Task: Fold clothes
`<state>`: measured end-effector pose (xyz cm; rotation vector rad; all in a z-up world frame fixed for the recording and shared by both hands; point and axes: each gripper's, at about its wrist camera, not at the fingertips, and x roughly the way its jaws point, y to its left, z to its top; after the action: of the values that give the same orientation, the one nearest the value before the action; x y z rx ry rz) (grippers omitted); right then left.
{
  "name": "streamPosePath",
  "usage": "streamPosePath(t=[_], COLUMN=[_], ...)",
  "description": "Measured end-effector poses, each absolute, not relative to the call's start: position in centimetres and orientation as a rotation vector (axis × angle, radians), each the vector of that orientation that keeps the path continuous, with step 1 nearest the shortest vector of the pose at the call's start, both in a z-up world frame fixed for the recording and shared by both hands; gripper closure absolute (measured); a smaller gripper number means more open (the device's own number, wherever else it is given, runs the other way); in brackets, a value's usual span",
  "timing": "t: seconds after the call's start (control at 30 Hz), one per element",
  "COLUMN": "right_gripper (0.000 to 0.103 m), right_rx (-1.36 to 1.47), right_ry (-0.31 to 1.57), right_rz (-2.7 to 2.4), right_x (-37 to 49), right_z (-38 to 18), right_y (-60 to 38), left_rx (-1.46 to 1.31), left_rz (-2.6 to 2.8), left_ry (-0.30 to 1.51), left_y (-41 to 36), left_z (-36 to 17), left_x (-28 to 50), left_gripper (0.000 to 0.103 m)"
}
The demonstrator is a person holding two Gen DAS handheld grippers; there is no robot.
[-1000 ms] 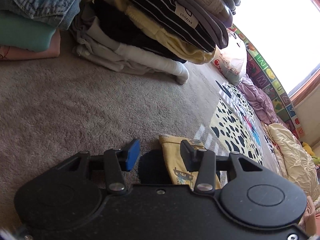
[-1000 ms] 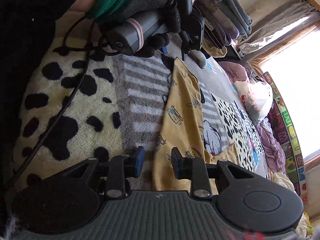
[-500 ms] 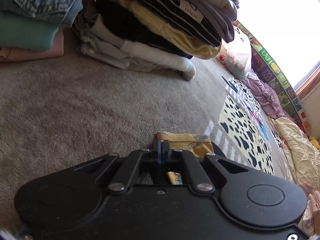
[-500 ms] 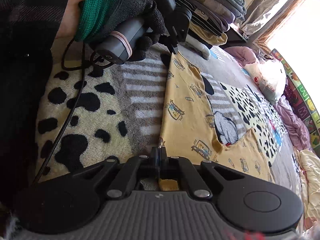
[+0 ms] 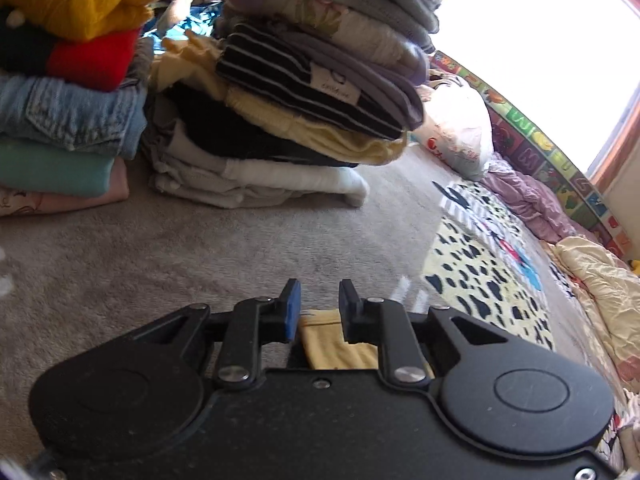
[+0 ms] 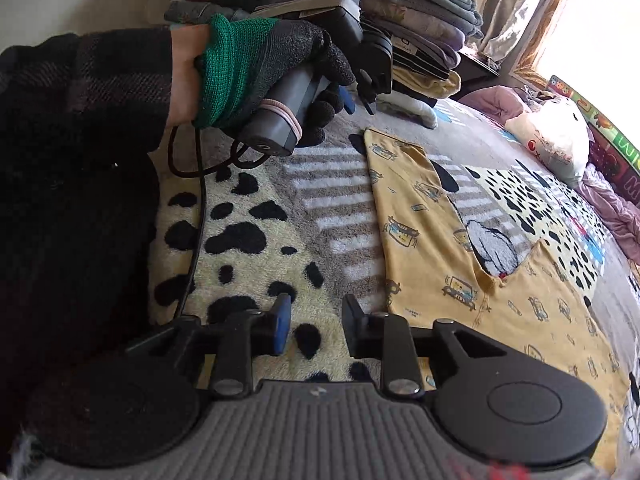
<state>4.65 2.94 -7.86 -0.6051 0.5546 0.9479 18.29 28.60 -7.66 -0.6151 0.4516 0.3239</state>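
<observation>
While both tongs' jaws were opening, the yellow printed garment (image 6: 424,216) lay flat on the spotted rug (image 6: 240,240). The left tongs (image 5: 319,304) stood released above its hem, at twelve o'clock from the right tongs (image 6: 316,320), which gaped empty over the rug, the garment's edge at their three o'clock.

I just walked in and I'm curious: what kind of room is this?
Most likely a bedroom or a child's playroom in a home. Stacks of folded clothes sit on a grey carpet, an alphabet play mat leans under the window, and yellow cartoon-print trousers lie on a spotted rug.
</observation>
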Motion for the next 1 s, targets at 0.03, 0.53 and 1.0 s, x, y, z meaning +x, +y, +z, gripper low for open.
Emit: streamPosePath(t=[0.03, 0.53, 1.0], right_gripper=[0.07, 0.066, 0.068], right_rx=[-0.546, 0.427, 1.029], right_ry=[0.574, 0.705, 0.626], right_rz=[0.938, 0.239, 0.235], right_x=[4.5, 8.5, 13.7], right_z=[-7.7, -10.0, -16.7], right_y=[1.8, -26.1, -34.3], left_rx=[-0.6, -0.37, -0.206], left_rz=[0.277, -0.21, -0.438], left_ry=[0.463, 0.613, 0.718], left_y=[27.8, 10.0, -3.4], left_z=[-7.7, -7.2, -10.4], left_x=[18.5, 16.6, 12.1], left_gripper=[0.086, 0.075, 0.074])
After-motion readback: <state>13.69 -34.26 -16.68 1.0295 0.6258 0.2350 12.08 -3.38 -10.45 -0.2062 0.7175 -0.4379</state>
